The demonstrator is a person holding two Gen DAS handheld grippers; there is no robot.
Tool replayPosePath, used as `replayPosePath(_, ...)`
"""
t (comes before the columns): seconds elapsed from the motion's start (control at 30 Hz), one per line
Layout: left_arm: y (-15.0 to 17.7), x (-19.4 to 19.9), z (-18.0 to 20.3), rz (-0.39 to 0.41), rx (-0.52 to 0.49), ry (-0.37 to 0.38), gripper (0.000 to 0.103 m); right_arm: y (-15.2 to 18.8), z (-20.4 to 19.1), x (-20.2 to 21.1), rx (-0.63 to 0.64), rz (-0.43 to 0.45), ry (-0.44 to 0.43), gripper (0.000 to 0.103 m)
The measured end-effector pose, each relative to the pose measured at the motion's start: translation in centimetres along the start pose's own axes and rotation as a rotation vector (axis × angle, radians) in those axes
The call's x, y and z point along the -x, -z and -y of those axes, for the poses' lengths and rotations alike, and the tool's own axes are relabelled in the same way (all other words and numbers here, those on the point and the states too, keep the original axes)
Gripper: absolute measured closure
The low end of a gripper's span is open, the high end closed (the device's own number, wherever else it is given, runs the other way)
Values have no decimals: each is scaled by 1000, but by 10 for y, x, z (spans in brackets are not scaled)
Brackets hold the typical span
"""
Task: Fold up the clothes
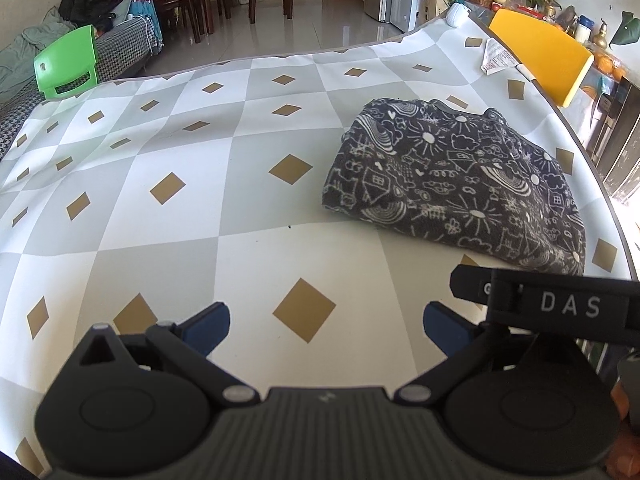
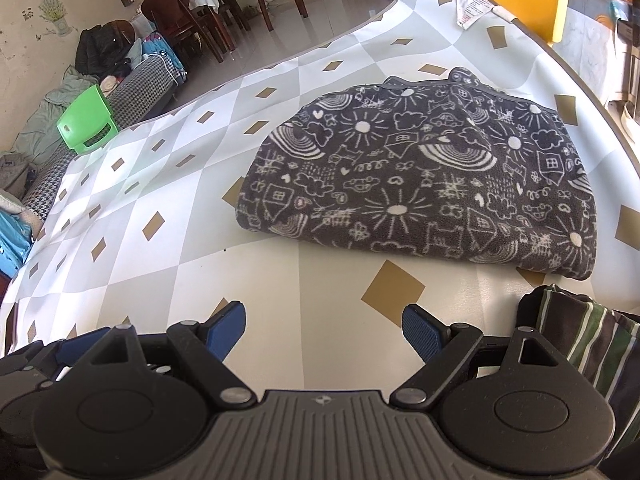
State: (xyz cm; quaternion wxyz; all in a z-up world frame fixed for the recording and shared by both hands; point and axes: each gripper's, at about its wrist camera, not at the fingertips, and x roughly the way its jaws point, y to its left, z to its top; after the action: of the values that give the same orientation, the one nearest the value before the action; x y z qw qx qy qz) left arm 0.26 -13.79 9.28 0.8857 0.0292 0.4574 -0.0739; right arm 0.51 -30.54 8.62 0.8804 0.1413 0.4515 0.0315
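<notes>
A dark grey garment (image 1: 460, 184) printed with white suns, houses and rainbows lies folded into a thick rectangle on the checked tablecloth (image 1: 180, 184), toward the right side of the table. The same garment (image 2: 424, 176) fills the middle of the right wrist view. My left gripper (image 1: 326, 330) stands open over bare cloth, near the garment's front left corner, with nothing between its blue pads. My right gripper (image 2: 324, 332) is also open and empty, short of the garment's front edge. The right gripper's black body (image 1: 560, 304) shows at the left wrist view's right edge.
A striped fabric item (image 2: 588, 344) sits at the table's near right edge. Folded white paper (image 1: 498, 58) lies at the far right corner beside a yellow chair back (image 1: 536, 52). A green chair (image 1: 66, 64) stands off the far left edge, with a sofa and dining chairs beyond.
</notes>
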Motion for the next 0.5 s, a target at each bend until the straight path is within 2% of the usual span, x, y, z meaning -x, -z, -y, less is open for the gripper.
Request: replayPosePath(0.5, 28, -17, -44, -90, 81, -64, 0, 17, -47, -37, 71, -117, -62, 17)
